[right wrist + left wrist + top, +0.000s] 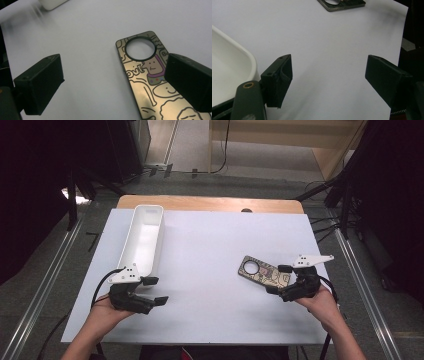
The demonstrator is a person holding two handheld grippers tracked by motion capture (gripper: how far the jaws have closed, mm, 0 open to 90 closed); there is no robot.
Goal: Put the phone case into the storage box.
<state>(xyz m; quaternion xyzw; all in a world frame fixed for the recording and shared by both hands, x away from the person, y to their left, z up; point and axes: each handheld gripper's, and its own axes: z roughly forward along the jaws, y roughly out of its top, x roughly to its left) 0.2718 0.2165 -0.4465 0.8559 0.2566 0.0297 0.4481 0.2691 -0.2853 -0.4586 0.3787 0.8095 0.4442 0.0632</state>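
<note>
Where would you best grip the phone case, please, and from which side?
Probably across its narrow width, on the long edges just below the round hole. The phone case lies flat on the white sheet, so tilt the open right gripper down from the person's side and lift one edge first.

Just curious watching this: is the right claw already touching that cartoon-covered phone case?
Cannot tell. In the right gripper view one jaw of the right gripper overlaps the phone case, hiding any contact or gap.

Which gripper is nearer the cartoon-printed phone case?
Right. The right gripper is open at the phone case's near end, one jaw above it. The left gripper sits across the table beside the white tray.
</note>
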